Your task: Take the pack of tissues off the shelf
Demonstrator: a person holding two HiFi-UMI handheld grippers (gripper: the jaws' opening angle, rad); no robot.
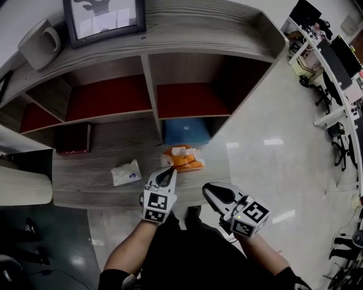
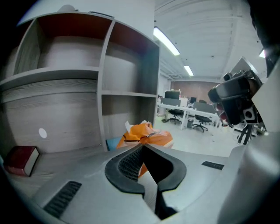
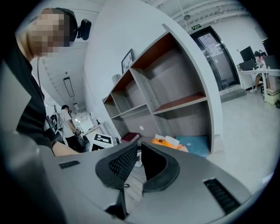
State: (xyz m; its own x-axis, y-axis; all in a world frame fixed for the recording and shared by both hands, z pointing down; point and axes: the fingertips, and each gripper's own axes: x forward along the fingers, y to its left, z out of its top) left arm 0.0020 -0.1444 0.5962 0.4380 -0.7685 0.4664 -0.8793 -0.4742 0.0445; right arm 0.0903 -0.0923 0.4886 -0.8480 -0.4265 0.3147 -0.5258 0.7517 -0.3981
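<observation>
On the lowest wooden shelf board (image 1: 102, 156) lie a white tissue pack with a blue label (image 1: 126, 173) and, to its right, an orange pack with white paper sticking out (image 1: 183, 158). My left gripper (image 1: 168, 171) is shut and empty. Its tips hover just short of the orange pack (image 2: 146, 136), which shows right beyond the closed jaws (image 2: 142, 146). My right gripper (image 1: 207, 188) hangs to the right, off the board's front edge, jaws together with nothing in them (image 3: 137, 146). It points toward the orange pack (image 3: 164, 142) from farther back.
A dark red book (image 1: 72, 139) rests at the board's left. A blue flat thing (image 1: 186, 131) lies behind the orange pack, under the right compartment. A white mug (image 1: 41, 37) and a picture frame (image 1: 105, 17) stand on top. Office desks and chairs (image 1: 334, 68) fill the far right.
</observation>
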